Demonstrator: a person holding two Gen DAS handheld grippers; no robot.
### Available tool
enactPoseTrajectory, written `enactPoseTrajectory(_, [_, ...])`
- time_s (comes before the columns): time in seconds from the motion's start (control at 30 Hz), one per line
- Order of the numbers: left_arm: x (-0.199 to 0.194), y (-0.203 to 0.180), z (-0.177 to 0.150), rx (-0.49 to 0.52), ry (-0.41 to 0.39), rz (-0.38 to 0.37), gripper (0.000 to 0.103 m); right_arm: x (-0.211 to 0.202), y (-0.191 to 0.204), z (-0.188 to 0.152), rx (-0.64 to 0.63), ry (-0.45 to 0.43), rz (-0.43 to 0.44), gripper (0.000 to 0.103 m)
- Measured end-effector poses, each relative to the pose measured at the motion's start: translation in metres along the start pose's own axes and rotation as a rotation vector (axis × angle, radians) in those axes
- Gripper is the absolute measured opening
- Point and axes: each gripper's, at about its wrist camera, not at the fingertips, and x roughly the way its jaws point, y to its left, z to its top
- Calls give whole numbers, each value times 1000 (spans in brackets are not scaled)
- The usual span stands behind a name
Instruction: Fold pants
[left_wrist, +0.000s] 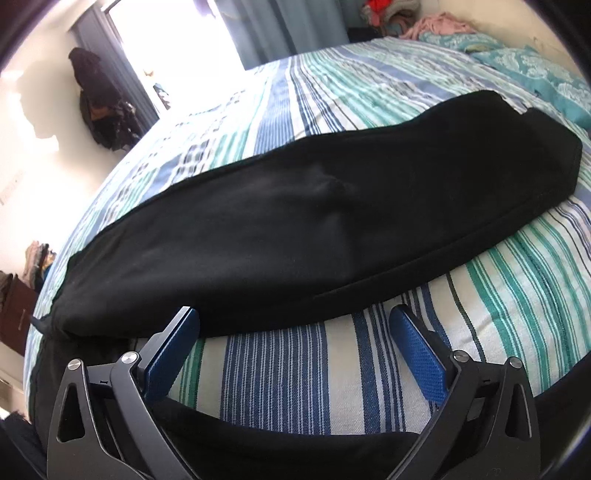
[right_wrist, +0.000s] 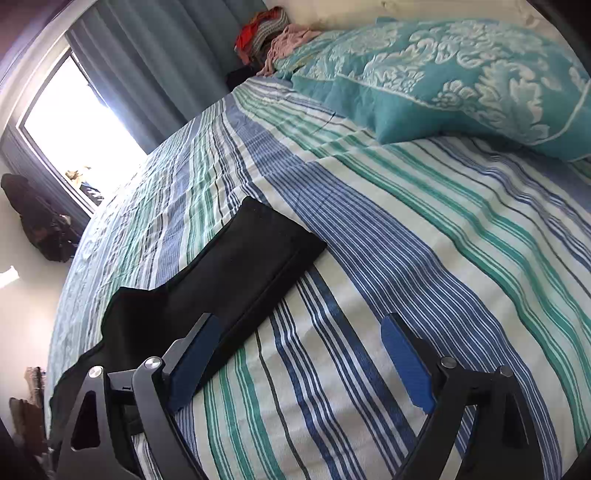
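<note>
Lying flat across the striped bedspread (left_wrist: 280, 369): black pants (left_wrist: 295, 225), folded lengthwise.
Spread wide over bare stripes, both the left gripper (left_wrist: 295, 328) and right gripper (right_wrist: 301, 343), nothing between the pads; pants at eleven o'clock of the right one, teal pillow (right_wrist: 461, 81) at one.

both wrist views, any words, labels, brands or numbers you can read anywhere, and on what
None can be read in either view.
black pants: no tag or print shows.
striped bedspread: stripes only.
teal pillow: white floral pattern, no lettering.
left gripper and right gripper: blue pads and dark frames carry no readable marking.
</note>
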Motion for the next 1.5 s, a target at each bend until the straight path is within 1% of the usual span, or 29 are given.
enactPoseTrajectory(0.03, [-2, 0, 1, 5, -1, 4, 102, 6, -7, 7, 37, 23, 41, 89])
enactPoseTrajectory(0.07, [-1, -3, 2, 19, 10, 14, 102, 15, -12, 13, 84, 53, 62, 89])
enactPoseTrajectory(0.1, [-1, -2, 1, 19, 7, 15, 102, 22, -17, 20, 129, 68, 81, 89])
enactPoseTrajectory(0.13, [-1, -1, 1, 13, 5, 8, 102, 27, -18, 26, 159, 63, 102, 88])
enactPoseTrajectory(0.17, [0, 1, 2, 7, 11, 0, 102, 33, -16, 32, 167, 63, 128, 78])
enactPoseTrajectory(0.2, [1, 2, 2, 1, 15, -8, 102, 42, -12, 38, 161, 90, 163, 55])
enactPoseTrajectory(0.23, [1, 3, 2, -3, 15, -13, 102, 53, -6, 41, 150, 138, 187, 44])
enactPoseTrajectory(0.27, [2, 3, 2, -4, 15, -15, 102, 62, 2, 42, 125, 181, 179, 22])
enactPoseTrajectory(0.3, [2, 2, 2, -4, 15, -14, 102, 66, 12, 42, 65, 196, 120, 14])
enactPoseTrajectory(0.33, [2, 1, 1, -3, 14, -13, 102, 62, 21, 41, -8, 178, 45, 14])
enactPoseTrajectory(0.37, [1, 1, 0, -3, 12, -12, 102, 51, 28, 39, -65, 121, -26, 14])
enactPoseTrajectory(0.4, [1, 1, 0, -5, 9, -13, 102, 43, 30, 35, -92, 76, -75, 16])
enactPoseTrajectory(0.43, [1, 0, -1, -7, 7, -14, 102, 39, 27, 30, -100, 55, -113, 18])
enactPoseTrajectory(0.47, [2, 1, -1, -10, 6, -16, 102, 41, 23, 25, -105, 56, -146, 23])
enactPoseTrajectory(0.5, [2, 0, -2, -11, 5, -17, 102, 44, 20, 20, -115, 64, -151, 23])
enactPoseTrajectory(0.53, [1, 1, -2, -11, 3, -17, 102, 44, 18, 19, -137, 39, -140, 26])
enactPoseTrajectory(0.57, [1, 1, -2, -12, 3, -17, 102, 43, 20, 17, -165, 26, -133, 35])
enactPoseTrajectory(0.6, [1, 1, -2, -12, 2, -18, 102, 44, 24, 16, -193, 32, -117, 57])
enactPoseTrajectory(0.63, [1, 1, -2, -13, 1, -18, 102, 45, 26, 14, -221, 46, -65, 76])
enactPoseTrajectory(0.67, [1, 1, -2, -13, 0, -17, 102, 48, 29, 13, -261, 74, 18, 102])
enactPoseTrajectory(0.7, [2, 1, -2, -12, -1, -16, 102, 53, 35, 11, -309, 103, 51, 103])
enactPoseTrajectory(0.8, [1, 0, -2, -7, -7, -5, 102, 64, 55, -5, -513, 133, -75, 103])
enactPoseTrajectory(0.83, [0, -1, -3, -5, -9, -1, 102, 65, 60, -9, -553, 130, -108, 103])
enactPoseTrajectory(0.9, [0, -1, -3, 0, -12, 7, 102, 67, 65, -15, -588, 118, -150, 103])
enactPoseTrajectory(0.93, [0, -2, -3, 1, -13, 9, 102, 67, 65, -16, -590, 120, -154, 103])
enactPoseTrajectory(1.03, [0, -3, -3, 6, -17, 17, 102, 64, 59, -15, -567, 125, -129, 103])
enactPoseTrajectory(1.4, [-2, -10, -5, 33, -41, 62, 102, 64, 61, -14, -572, 124, -135, 103])
enactPoseTrajectory(1.5, [-1, -9, -5, 32, -42, 61, 102, 64, 61, -14, -573, 124, -136, 103])
